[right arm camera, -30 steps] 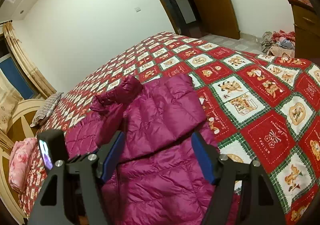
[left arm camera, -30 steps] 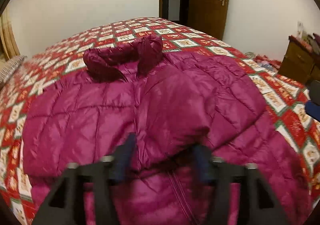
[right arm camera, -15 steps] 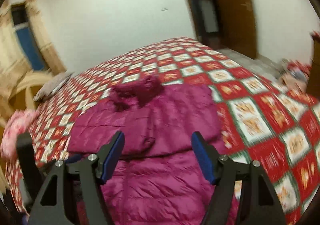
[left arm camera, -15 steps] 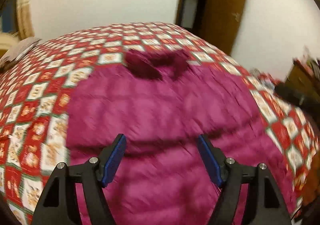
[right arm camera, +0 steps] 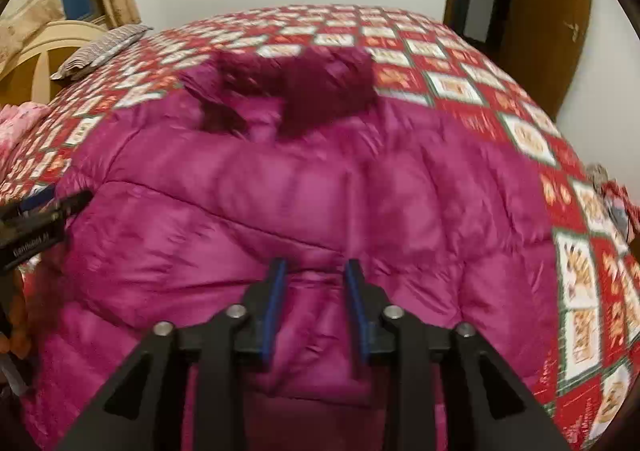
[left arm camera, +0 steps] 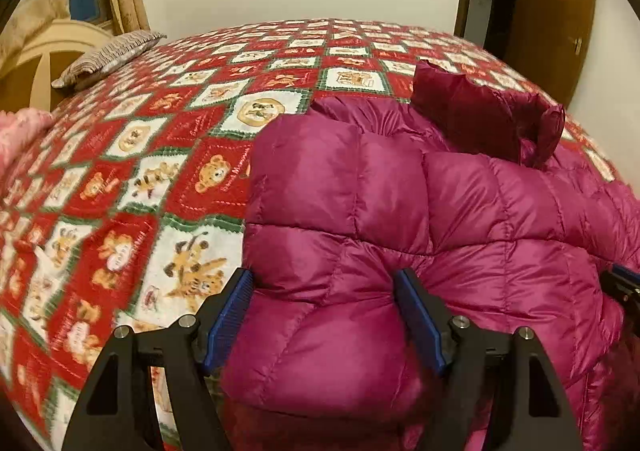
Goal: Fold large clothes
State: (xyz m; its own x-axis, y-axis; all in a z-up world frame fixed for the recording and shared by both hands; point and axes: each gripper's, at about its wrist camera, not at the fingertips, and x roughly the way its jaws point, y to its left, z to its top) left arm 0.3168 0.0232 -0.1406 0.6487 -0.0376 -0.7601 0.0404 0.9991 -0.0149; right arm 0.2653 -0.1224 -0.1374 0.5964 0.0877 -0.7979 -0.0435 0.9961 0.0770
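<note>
A magenta quilted down jacket (left arm camera: pixel 460 211) lies spread on the bed, its darker hood (left arm camera: pixel 480 111) bunched at the far end. My left gripper (left arm camera: pixel 324 311) is at the jacket's left edge. Its jaws stand wide, and a puffy fold of the jacket bulges between the blue pads (left arm camera: pixel 230 315). In the right wrist view the jacket (right arm camera: pixel 320 191) fills the middle. My right gripper (right arm camera: pixel 316 291) is low over its near part, jaws closing, with a ridge of fabric between them. The left gripper's finger (right arm camera: pixel 40 219) shows at that view's left edge.
The bed carries a red, white and green cartoon quilt (left arm camera: pixel 160 171). A striped grey pillow (left arm camera: pixel 108 55) and a cream headboard (left arm camera: pixel 48 47) are at far left, with pink fabric (left arm camera: pixel 20 131) beside them. A brown door (left arm camera: pixel 560 11) stands at far right. Loose clothes (right arm camera: pixel 616 203) lie past the bed's right side.
Both grippers swung and dropped toward the jacket. The left one went to its left edge, still wide. The right one's jaws narrowed over the fabric.
</note>
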